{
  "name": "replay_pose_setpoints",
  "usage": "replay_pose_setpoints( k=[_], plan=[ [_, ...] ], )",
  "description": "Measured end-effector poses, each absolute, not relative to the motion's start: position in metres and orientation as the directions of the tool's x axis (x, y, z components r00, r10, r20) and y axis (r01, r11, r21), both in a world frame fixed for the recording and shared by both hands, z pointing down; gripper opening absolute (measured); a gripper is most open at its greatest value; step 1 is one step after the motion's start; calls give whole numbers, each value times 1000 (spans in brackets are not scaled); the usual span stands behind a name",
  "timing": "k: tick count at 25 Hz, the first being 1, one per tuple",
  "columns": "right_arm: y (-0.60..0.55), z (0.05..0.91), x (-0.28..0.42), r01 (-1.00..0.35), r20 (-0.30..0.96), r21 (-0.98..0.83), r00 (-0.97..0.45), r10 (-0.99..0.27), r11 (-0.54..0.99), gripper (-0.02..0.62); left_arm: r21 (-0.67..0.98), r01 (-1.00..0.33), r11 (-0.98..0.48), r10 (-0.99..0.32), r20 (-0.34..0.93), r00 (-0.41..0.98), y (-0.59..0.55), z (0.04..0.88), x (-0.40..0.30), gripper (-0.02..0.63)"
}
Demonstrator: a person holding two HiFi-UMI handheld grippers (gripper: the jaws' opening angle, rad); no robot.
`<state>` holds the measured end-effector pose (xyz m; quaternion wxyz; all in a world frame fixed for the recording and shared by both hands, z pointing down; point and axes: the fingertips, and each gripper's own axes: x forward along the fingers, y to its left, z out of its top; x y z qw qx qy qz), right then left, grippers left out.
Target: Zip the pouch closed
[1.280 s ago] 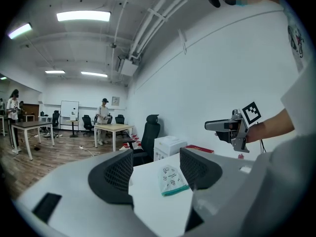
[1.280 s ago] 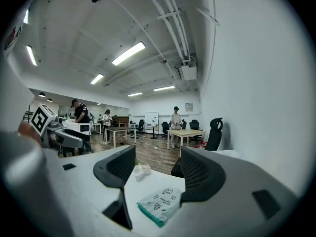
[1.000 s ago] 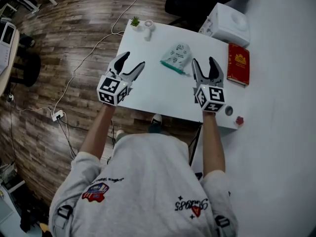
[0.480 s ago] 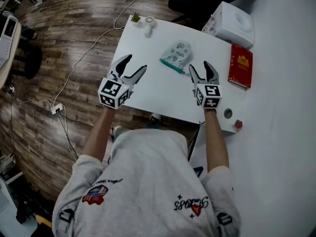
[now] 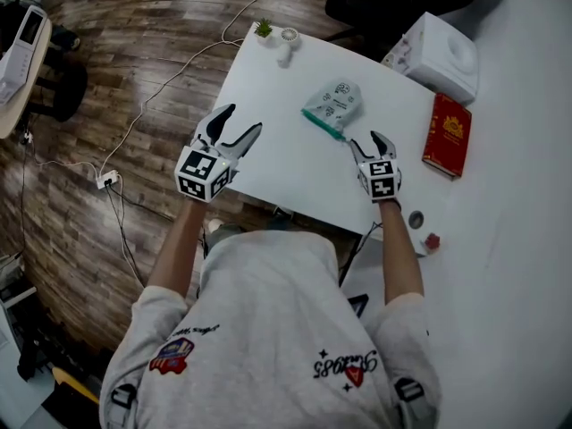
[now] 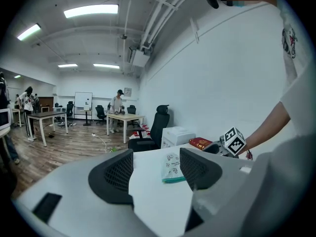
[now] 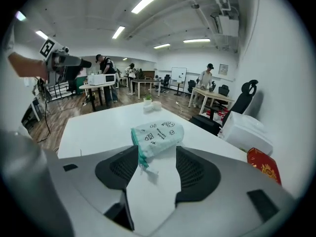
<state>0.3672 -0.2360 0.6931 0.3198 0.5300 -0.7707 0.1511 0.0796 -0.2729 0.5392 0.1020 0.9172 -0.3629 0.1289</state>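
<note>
Right gripper (image 5: 369, 143) is dropping toward the teal zip end of the pouch (image 5: 333, 105), which is lying flat on the desk (image 5: 268, 150). Its fingers are wide and closing, with the zip pull (image 7: 149, 170) between them, untouched. Left gripper (image 5: 241, 121) is hanging well apart, fingers wide and empty; a grasp on the pull is probably coming next.

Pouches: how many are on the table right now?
1. The pouch lies in the middle of the table, left of the red book, its teal zipper edge toward the person. Another could only hide behind the white box.
</note>
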Motion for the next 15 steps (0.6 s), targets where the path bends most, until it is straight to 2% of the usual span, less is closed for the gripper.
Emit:
replay_pose_setpoints(
  k=[5, 10, 15],
  plan=[
    [-235, 727, 358, -819, 748, 159, -264, -609, 551, 218, 96, -724, -684, -667, 322, 672, -277, 540, 63, 293],
    [-234, 758, 360, -738, 821, 172, -260, -509, 653, 138, 100, -748, -656, -682, 345, 645, -276, 547, 49, 293],
    [-234, 779, 359, -625, 887, 174, -236, -397, 761, 151, 94, -773, -627, -700, 367, 613, -280, 552, 35, 293]
  ],
)
